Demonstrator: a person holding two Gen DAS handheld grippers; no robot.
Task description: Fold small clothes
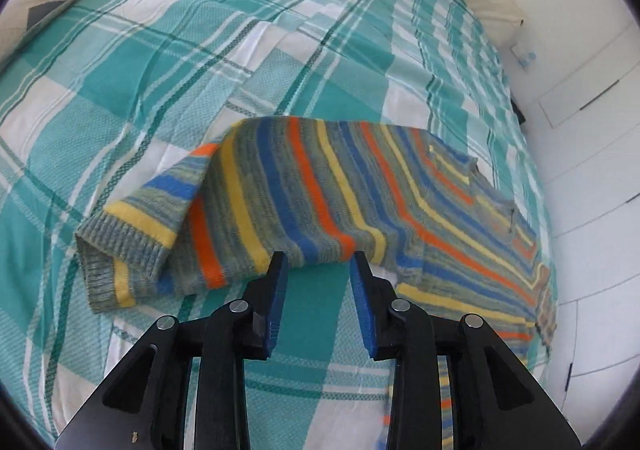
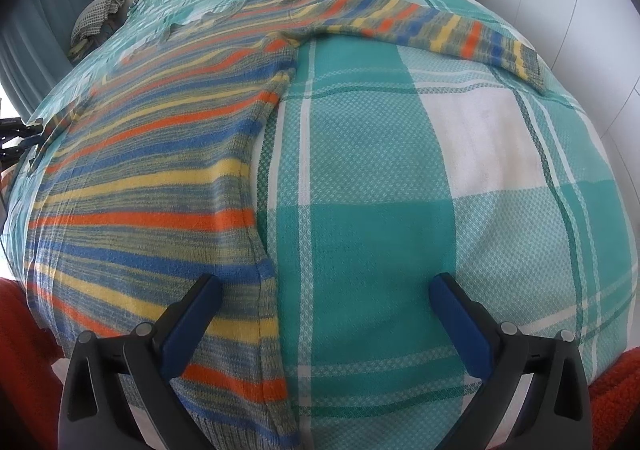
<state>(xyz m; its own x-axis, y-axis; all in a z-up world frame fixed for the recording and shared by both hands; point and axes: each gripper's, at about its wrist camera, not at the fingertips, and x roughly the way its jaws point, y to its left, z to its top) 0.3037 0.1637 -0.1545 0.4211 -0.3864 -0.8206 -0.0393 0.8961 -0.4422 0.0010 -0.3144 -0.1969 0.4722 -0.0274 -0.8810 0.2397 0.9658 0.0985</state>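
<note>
Here, through the left wrist camera, we see the sweater (image 1: 320, 202) lying on the bed (image 1: 160, 70), its striped sleeve (image 1: 140, 226) folded in beside the body with the ribbed cuff toward us. Our left gripper (image 1: 319, 264) is partly open and has hold of nothing — its fingertips sit right at the near edge of a raised fold of knit, though whether they touch it we cannot tell. A pillow (image 1: 36, 10) lies at the far corner.

Through the right wrist camera, the sweater spreads flat across the left half of the view, and its other sleeve (image 2: 440, 30) stretches straight out to the right, well apart from our right gripper (image 2: 324, 290). That gripper is wide open and empty — one finger over the sweater's side seam near the hem, the other over bare bedspread.

We judge the fold to be at an early stage: one sleeve looks tucked in, the other not yet. The next move likely calls for reaching out to the far cuff, pinching it and carrying it across the body without dragging the torso.

We can read no brand, label or writing anywhere.
</note>
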